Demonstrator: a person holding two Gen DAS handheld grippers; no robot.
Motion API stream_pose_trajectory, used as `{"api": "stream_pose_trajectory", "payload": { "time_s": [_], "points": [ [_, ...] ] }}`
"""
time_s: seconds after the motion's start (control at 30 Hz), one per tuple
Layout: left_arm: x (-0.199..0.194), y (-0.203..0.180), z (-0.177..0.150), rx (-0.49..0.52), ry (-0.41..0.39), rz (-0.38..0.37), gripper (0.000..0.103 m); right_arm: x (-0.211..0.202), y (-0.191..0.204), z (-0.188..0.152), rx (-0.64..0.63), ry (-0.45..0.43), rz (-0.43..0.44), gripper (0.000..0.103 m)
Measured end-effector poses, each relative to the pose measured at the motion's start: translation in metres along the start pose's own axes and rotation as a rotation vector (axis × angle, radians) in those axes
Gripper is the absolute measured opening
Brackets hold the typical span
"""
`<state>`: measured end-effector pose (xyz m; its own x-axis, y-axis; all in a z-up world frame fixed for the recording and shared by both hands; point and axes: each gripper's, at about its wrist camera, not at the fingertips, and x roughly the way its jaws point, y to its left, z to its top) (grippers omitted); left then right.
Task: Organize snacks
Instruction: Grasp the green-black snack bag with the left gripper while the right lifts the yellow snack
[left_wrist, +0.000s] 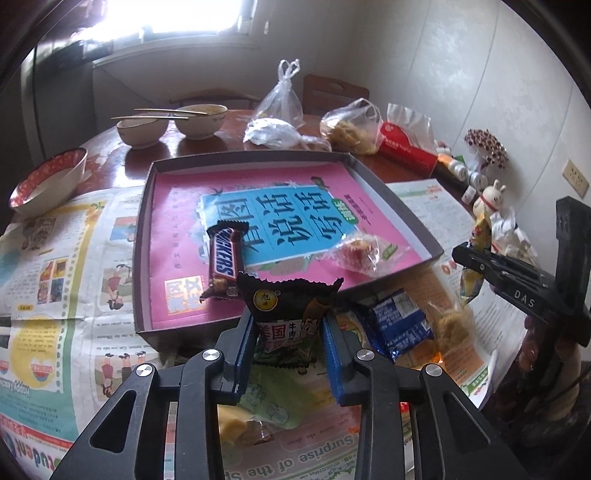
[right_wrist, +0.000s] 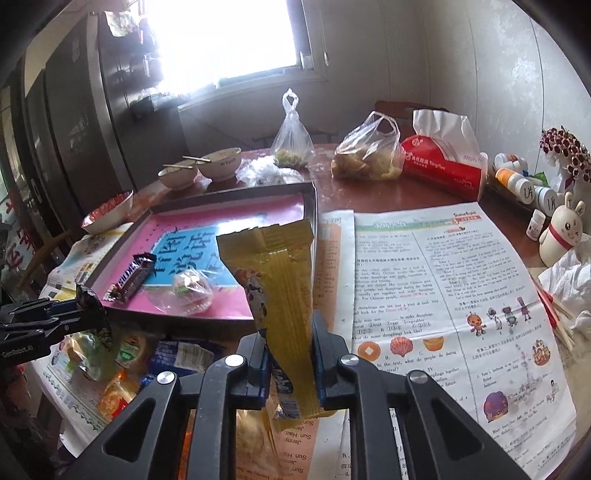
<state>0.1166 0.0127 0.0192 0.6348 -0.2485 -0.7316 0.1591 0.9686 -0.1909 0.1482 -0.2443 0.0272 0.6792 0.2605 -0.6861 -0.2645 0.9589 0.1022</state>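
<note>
Left tool (left_wrist: 290, 332) pinches a dark beef-snack packet (left_wrist: 290, 302); right tool (right_wrist: 290, 354) clamps a yellow wrapper (right_wrist: 280, 288), apparently upright.

Tray (left_wrist: 147, 236) at centre of left wrist view, on newspaper (left_wrist: 55, 258). Snickers bar (left_wrist: 224, 258) in tray at 7 o'clock of tray centre; clear-wrapped pastry (left_wrist: 360, 254) in tray at 4 o'clock. Two bowls (left_wrist: 201, 120) beyond tray, 11 o'clock. Tissue pack (right_wrist: 443, 166) at 1 o'clock of tray. Loose snack packets (left_wrist: 397, 323) on newspaper before tray, 5 o'clock.
</note>
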Motion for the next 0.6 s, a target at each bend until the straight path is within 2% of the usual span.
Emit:
{"api": "stream_pose_trajectory", "payload": {
  "time_s": [0.6],
  "points": [
    [-0.015, 0.007, 0.01, -0.048, -0.058, -0.001, 0.034, -0.012, 0.02, 0.025, -0.012, -0.081, 0.043, 0.018]
  ]
}}
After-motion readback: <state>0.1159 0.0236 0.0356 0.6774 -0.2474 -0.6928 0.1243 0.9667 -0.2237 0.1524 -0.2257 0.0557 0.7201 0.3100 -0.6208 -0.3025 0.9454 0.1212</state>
